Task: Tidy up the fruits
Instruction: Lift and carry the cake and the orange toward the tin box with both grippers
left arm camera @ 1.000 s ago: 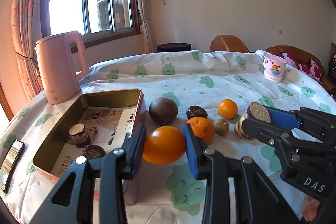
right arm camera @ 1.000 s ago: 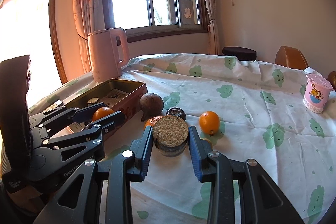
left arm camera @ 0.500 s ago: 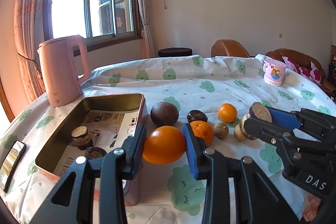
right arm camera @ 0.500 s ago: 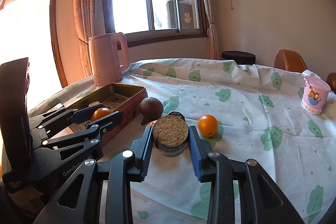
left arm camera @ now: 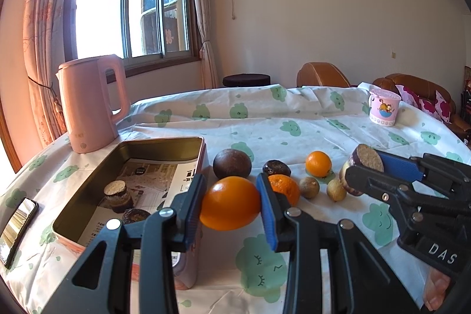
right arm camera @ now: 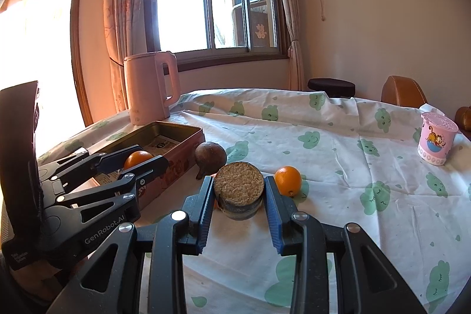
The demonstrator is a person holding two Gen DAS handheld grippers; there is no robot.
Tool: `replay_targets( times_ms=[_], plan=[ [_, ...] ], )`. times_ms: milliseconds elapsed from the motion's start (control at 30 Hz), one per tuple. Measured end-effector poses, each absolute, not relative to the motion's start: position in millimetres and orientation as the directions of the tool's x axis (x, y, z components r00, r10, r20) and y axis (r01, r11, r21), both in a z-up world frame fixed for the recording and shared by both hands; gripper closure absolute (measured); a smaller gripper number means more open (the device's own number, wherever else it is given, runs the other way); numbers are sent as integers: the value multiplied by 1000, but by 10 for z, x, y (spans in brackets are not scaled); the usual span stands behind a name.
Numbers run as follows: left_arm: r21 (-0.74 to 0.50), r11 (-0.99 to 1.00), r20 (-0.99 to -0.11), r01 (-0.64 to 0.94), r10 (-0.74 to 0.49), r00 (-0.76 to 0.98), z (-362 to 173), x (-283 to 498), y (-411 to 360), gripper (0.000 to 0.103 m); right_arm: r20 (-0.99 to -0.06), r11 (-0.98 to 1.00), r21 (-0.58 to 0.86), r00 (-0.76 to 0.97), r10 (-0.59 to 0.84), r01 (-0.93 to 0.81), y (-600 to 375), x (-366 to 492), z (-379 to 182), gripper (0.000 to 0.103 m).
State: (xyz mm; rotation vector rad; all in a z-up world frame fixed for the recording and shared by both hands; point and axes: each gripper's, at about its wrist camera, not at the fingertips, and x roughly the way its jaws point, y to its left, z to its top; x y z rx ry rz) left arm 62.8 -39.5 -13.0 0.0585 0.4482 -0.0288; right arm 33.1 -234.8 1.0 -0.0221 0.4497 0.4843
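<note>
My left gripper [left arm camera: 231,206] is shut on a large orange [left arm camera: 229,203] and holds it above the cloth, just right of the open metal tin [left arm camera: 164,144]. The tin holds two dark cut pieces [left arm camera: 116,192]. My right gripper [right arm camera: 238,196] is shut on a dark cut fruit piece with a tan top [right arm camera: 238,189], held above the table; it also shows in the left wrist view [left arm camera: 366,161]. On the cloth lie a brown round fruit [left arm camera: 232,164], a dark fruit [left arm camera: 276,167], two oranges [left arm camera: 318,164], [left arm camera: 284,189] and two small tan fruits [left arm camera: 309,187].
A pink kettle [left arm camera: 88,105] stands behind the tin at the left. A pink cup [left arm camera: 382,109] stands at the far right. A phone [left arm camera: 16,225] lies at the left table edge. Chairs and a sofa stand beyond the table.
Both grippers have risen a little with their fruit still held. Nothing on the table has moved.
</note>
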Motion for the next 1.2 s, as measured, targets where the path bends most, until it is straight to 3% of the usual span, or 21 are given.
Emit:
replay_targets(
  times_ms=[1200],
  plan=[
    [79,996,-307,40,-14,952,-24,404,-458,65,-349,908,27,847,401,-418,-2391,159,98,68]
  ],
)
